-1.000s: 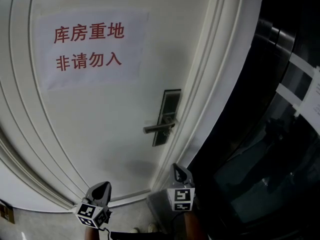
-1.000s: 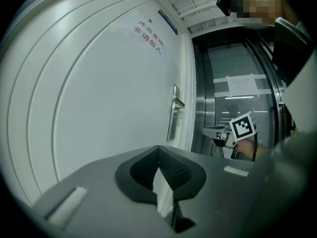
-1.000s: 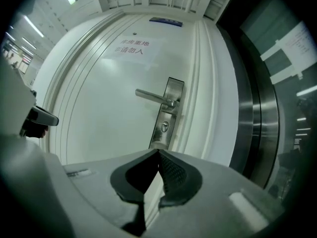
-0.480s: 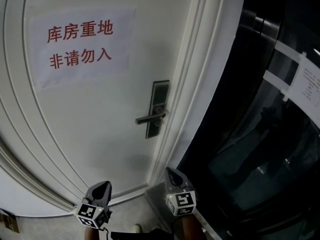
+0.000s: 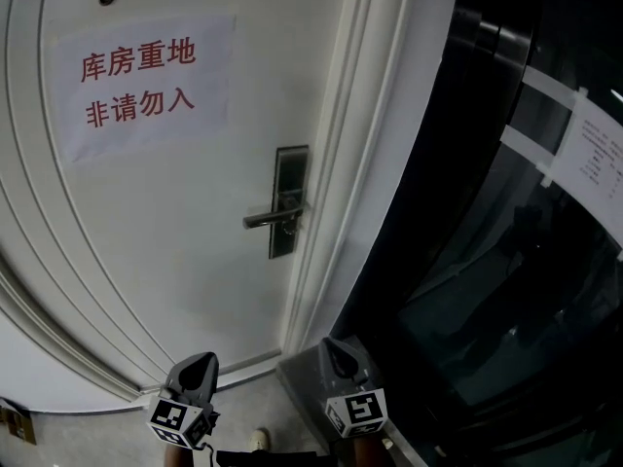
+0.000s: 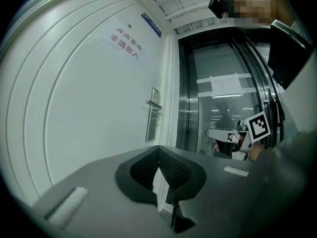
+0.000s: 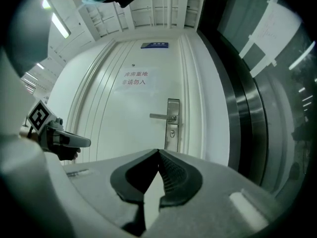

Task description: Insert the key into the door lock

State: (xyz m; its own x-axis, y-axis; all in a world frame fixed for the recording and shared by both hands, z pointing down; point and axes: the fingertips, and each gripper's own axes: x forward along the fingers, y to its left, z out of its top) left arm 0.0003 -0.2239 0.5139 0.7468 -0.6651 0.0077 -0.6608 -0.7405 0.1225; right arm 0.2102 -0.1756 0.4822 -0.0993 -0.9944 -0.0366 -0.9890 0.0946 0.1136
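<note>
Shows a closed white door [image 5: 195,222] with a red-lettered paper sign [image 5: 141,84] and, at its right edge, a metal lock plate [image 5: 289,200] with a lever handle [image 5: 268,219] and the keyhole [image 7: 172,131] just beneath. Shows the left gripper [image 5: 202,358] and right gripper [image 5: 336,343] low down, well apart from the lock, each with jaws pressed together, nothing showing between them.

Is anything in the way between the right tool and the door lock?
Nothing visible. In the right gripper view, only open air separates the right tool from the lock under the lever handle.
</note>
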